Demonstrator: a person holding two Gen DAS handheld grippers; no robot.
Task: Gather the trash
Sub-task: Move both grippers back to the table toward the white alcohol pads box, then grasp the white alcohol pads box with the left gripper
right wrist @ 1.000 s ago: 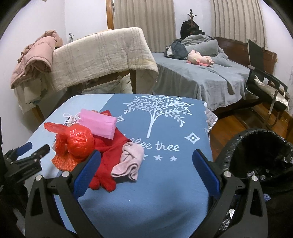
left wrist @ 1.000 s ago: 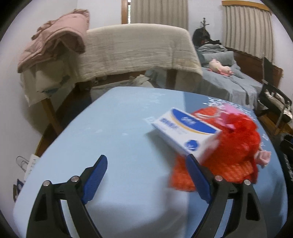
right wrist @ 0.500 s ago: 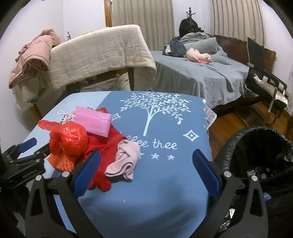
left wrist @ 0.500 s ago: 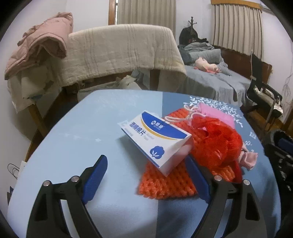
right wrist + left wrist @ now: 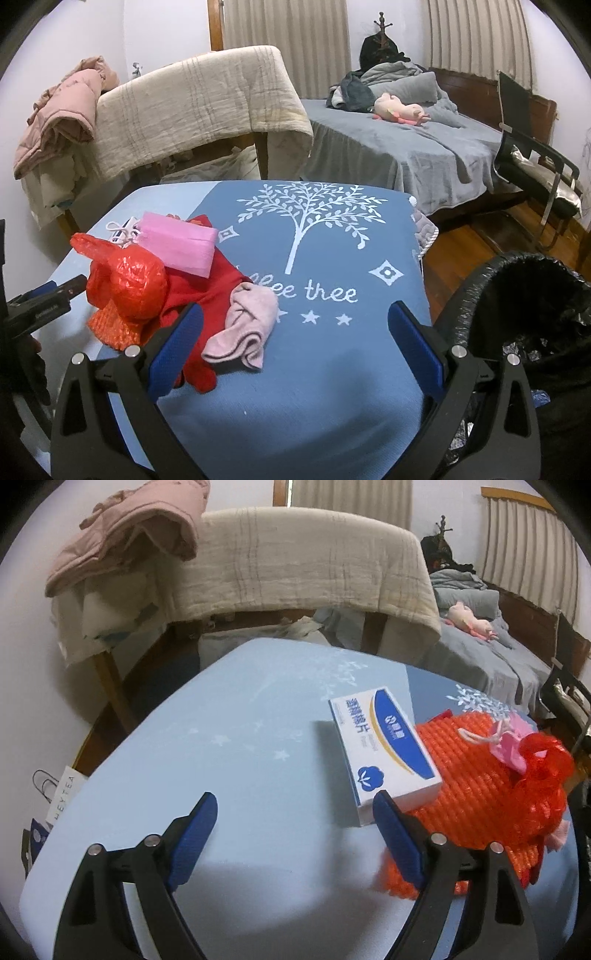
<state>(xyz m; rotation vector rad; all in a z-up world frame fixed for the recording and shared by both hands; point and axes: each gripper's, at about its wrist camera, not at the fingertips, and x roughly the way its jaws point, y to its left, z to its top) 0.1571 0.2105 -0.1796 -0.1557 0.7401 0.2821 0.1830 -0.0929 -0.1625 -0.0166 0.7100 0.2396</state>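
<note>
**Left gripper drifts off the box, nothing picked up yet**

Half a second ago the white-and-blue box point(image 5: 384, 751) sat between the left gripper point(image 5: 295, 830)'s spread fingers; now it lies off to the right, resting on orange netting point(image 5: 476, 794). The right gripper point(image 5: 295, 336) hovers, spread wide and empty, over the blue tablecloth point(image 5: 332, 387) beside the bin point(image 5: 532, 325). The pile remains uncollected.

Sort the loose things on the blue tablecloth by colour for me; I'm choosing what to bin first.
Red or orange: 3: tied plastic bag, foam net, red cloth.
Pink: 2: face mask, small pink cloth.
White and blue: 1: box.
Total: 6.
</note>
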